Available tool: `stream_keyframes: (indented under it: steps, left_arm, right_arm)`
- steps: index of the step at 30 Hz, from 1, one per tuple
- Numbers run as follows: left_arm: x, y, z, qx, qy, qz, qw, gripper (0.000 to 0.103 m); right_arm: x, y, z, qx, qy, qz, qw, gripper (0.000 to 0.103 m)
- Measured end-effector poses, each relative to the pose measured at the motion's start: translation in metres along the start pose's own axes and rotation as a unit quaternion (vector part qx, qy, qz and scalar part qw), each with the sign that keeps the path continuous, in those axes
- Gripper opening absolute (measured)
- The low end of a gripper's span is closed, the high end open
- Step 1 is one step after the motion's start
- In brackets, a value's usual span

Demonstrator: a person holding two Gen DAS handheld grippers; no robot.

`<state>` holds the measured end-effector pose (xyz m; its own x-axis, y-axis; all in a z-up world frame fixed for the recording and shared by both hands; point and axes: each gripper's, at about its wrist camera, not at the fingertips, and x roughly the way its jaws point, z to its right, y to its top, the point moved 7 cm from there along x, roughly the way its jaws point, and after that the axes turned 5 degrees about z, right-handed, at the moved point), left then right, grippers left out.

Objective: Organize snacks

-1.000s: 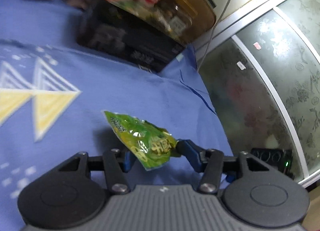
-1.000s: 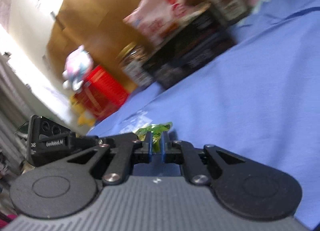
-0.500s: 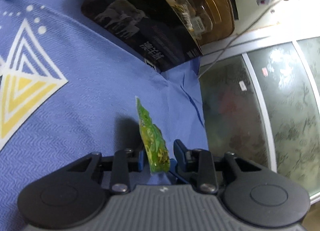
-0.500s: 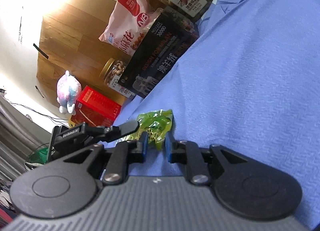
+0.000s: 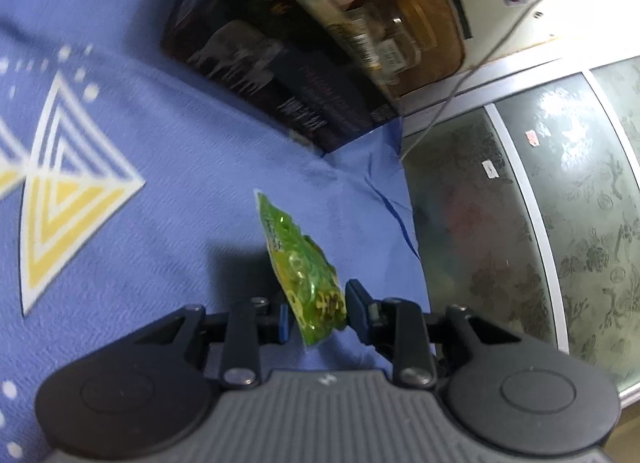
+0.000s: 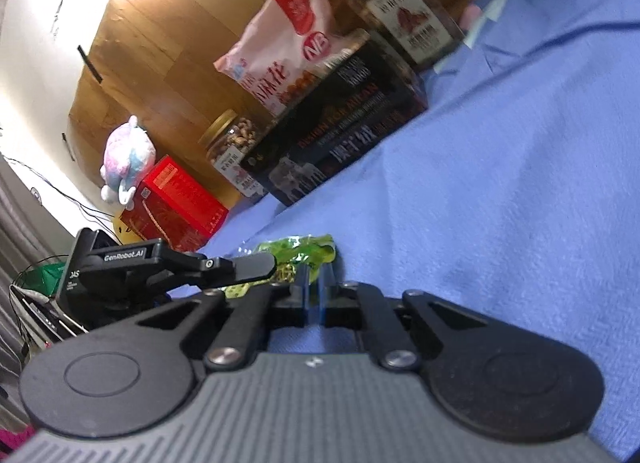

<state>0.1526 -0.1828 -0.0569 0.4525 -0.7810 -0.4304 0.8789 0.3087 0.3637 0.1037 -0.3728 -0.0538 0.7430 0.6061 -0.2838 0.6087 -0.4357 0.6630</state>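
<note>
A small green snack packet (image 5: 304, 271) stands on edge above the blue cloth (image 5: 180, 167), its near end between the fingers of my left gripper (image 5: 316, 315). The jaws sit close on both sides of it and look shut on it. In the right wrist view the same packet (image 6: 296, 251) lies just ahead of my right gripper (image 6: 316, 283), whose blue pads are nearly together with a thin gap and hold nothing. The left gripper's black body (image 6: 160, 263) reaches in from the left to the packet.
A black box (image 6: 336, 127) stands at the back of the cloth, with a red-and-white snack bag (image 6: 288, 51) on it. Nut jars (image 6: 404, 23), (image 6: 232, 143), a red box (image 6: 172, 203) and a plush toy (image 6: 128, 155) stand behind. Frosted glass doors (image 5: 540, 223) are right of the table edge.
The left gripper closed on the green packet, which turned from flat to on edge and lifted. The right gripper's pads parted briefly and came nearly together again, apart from the packet.
</note>
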Motion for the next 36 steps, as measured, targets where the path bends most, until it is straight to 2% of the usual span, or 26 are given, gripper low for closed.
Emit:
stream_keyframes:
  steps: [5, 12, 21, 23, 25, 26, 27, 28, 29, 36]
  left_arm:
    - [-0.011, 0.024, 0.026, 0.048, 0.0, 0.01, 0.9988, 0.026]
    - [-0.005, 0.093, 0.073, 0.13, 0.024, 0.041, 0.9904, 0.026]
    - [0.036, 0.159, 0.059, 0.158, 0.071, 0.048, 0.9838, 0.027]
    - [0.047, 0.166, 0.05, 0.166, 0.096, 0.048, 0.9803, 0.03]
    - [0.053, 0.17, 0.048, 0.197, 0.131, 0.061, 0.9698, 0.042]
    - [0.054, 0.17, 0.049, 0.211, 0.152, 0.069, 0.963, 0.053]
    - [0.054, 0.171, 0.049, 0.228, 0.179, 0.077, 0.9539, 0.056]
    - [0.052, 0.169, 0.05, 0.248, 0.207, 0.087, 0.9426, 0.056]
    - [0.049, 0.168, 0.052, 0.263, 0.22, 0.094, 0.9349, 0.056]
    - [0.011, 0.144, 0.071, 0.309, 0.262, 0.134, 0.9046, 0.06]
  right_arm:
    - [0.004, 0.02, -0.013, -0.005, 0.019, 0.02, 1.0, 0.007]
    - [0.034, 0.087, -0.044, -0.069, 0.029, 0.065, 0.995, 0.007]
    - [0.098, 0.125, -0.035, -0.108, -0.019, 0.081, 0.991, 0.008]
    - [0.107, 0.127, -0.03, -0.123, -0.044, 0.092, 0.987, 0.012]
    - [0.111, 0.128, -0.026, -0.138, -0.072, 0.107, 0.982, 0.012]
    - [0.109, 0.128, -0.024, -0.139, -0.075, 0.11, 0.981, 0.012]
    - [0.107, 0.128, -0.023, -0.139, -0.074, 0.111, 0.981, 0.013]
    - [0.103, 0.127, -0.025, -0.141, -0.073, 0.113, 0.981, 0.013]
    - [0.099, 0.126, -0.027, -0.146, -0.074, 0.114, 0.98, 0.013]
    - [0.077, 0.104, -0.055, -0.159, -0.06, 0.113, 0.979, 0.02]
